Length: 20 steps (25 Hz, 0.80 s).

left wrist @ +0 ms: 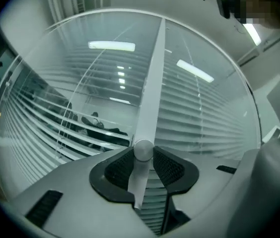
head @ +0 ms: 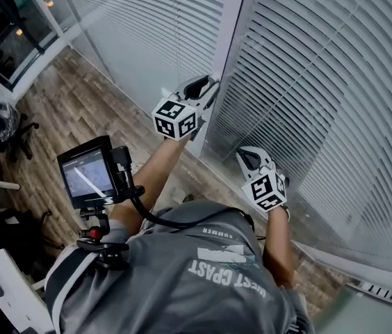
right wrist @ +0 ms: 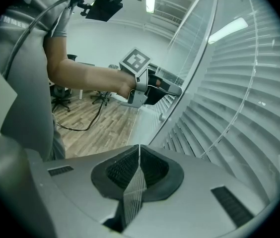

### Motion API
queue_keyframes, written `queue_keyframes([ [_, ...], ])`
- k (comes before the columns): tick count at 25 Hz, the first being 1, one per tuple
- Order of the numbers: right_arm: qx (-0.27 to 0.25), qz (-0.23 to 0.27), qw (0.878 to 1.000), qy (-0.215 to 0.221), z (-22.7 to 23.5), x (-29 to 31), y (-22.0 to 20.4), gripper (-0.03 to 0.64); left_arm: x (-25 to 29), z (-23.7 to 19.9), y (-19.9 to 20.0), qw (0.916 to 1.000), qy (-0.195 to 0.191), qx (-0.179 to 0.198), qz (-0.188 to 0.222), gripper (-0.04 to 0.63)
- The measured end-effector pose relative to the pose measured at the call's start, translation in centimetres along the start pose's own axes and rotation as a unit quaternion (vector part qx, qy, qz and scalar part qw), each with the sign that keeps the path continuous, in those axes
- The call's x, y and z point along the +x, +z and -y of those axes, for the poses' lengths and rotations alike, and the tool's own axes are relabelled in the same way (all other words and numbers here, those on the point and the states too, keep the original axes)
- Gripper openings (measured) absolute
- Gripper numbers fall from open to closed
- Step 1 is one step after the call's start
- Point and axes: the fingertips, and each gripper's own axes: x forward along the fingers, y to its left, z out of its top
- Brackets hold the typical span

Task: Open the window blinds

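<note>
Left gripper view: the left tool is closed on a round metal knob, with a dark ribbed pad touching it on each side. The knob stands out from a pale upright frame post. The window blinds hang on both sides of the post, behind glass that mirrors the ceiling lights. To the right of the post the slats lie nearly flat against each other. To the left they show dark gaps.

The right tool has its tips pressed together and holds nothing; only slats show through the narrow slit behind the tips. In the head view it hangs lower than the left tool, angled down, close to the blinds right of the post. Whether it touches them cannot be told. A wooden floor lies below.
</note>
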Motion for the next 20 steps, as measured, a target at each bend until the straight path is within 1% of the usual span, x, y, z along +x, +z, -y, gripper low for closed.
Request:
queue_keyframes([
  [1, 0.000, 0.000, 1.000, 0.000, 0.0, 0.0, -0.1, 0.003, 0.0, 0.1, 0.0, 0.9996, 0.003, 0.029, -0.006, 0.129],
  [2, 0.000, -0.001, 1.000, 0.001, 0.0, 0.1, -0.2, 0.003, 0.0, 0.1, -0.1, 0.9974, 0.009, 0.070, -0.014, 0.126],
  [3, 0.000, -0.001, 1.000, 0.002, 0.0, 0.2, -0.2, 0.003, 0.1, 0.1, -0.2, 0.9904, 0.021, 0.134, -0.028, 0.126],
  [4, -0.001, -0.001, 1.000, 0.003, -0.1, 0.3, -0.2, 0.003, 0.1, 0.1, -0.4, 0.9721, 0.039, 0.226, -0.048, 0.124],
  [5, -0.002, -0.001, 1.000, 0.005, 0.0, 0.4, -0.2, 0.003, 0.2, 0.0, -0.5, 0.9379, 0.060, 0.334, -0.071, 0.124],
  [6, -0.003, 0.000, 1.000, 0.006, 0.0, 0.5, -0.1, 0.003, 0.3, 0.1, -0.6, 0.8943, 0.076, 0.432, -0.090, 0.124],
  [7, -0.004, 0.000, 1.000, 0.008, 0.0, 0.6, -0.1, 0.003, 0.4, 0.1, -0.7, 0.8568, 0.084, 0.498, -0.103, 0.124],
  [8, -0.004, 0.001, 1.000, 0.009, 0.1, 0.7, 0.0, 0.003, 0.5, 0.1, -0.7, 0.8357, 0.085, 0.531, -0.110, 0.124],
  [9, -0.005, 0.001, 1.000, 0.010, 0.1, 0.8, 0.0, 0.003, 0.6, 0.1, -0.7, 0.8284, 0.083, 0.542, -0.113, 0.124],
  [10, -0.005, 0.002, 1.000, 0.011, 0.1, 0.9, 0.1, 0.003, 0.7, 0.1, -0.8, 0.8285, 0.080, 0.542, -0.114, 0.124],
  [11, -0.006, 0.003, 1.000, 0.012, 0.0, 1.0, 0.2, 0.003, 0.7, 0.1, -0.9, 0.8326, 0.079, 0.536, -0.114, 0.124],
  [13, -0.005, 0.005, 1.000, 0.014, -0.2, 1.0, 0.2, 0.003, 0.7, 0.1, -1.0, 0.8441, 0.079, 0.518, -0.115, 0.124],
  [15, -0.005, 0.003, 1.000, 0.014, -0.3, 0.9, 0.1, 0.003, 0.8, 0.0, -1.2, 0.8511, 0.081, 0.506, -0.114, 0.124],
  [16, -0.005, 0.001, 1.000, 0.014, -0.3, 0.9, 0.0, 0.003, 0.7, -0.1, -1.2, 0.8587, 0.079, 0.494, -0.112, 0.124],
  [17, -0.005, -0.001, 1.000, 0.013, -0.4, 0.8, -0.1, 0.003, 0.7, -0.1, -1.3, 0.8731, 0.072, 0.470, -0.109, 0.124],
  [19, -0.002, -0.003, 1.000, 0.012, -0.4, 0.7, -0.4, 0.003, 0.6, -0.3, -1.3, 0.9124, 0.054, 0.394, -0.098, 0.124],
  [20, -0.001, -0.004, 1.000, 0.010, -0.4, 0.6, -0.5, 0.003, 0.6, -0.4, -1.2, 0.9263, 0.049, 0.362, -0.092, 0.124],
])
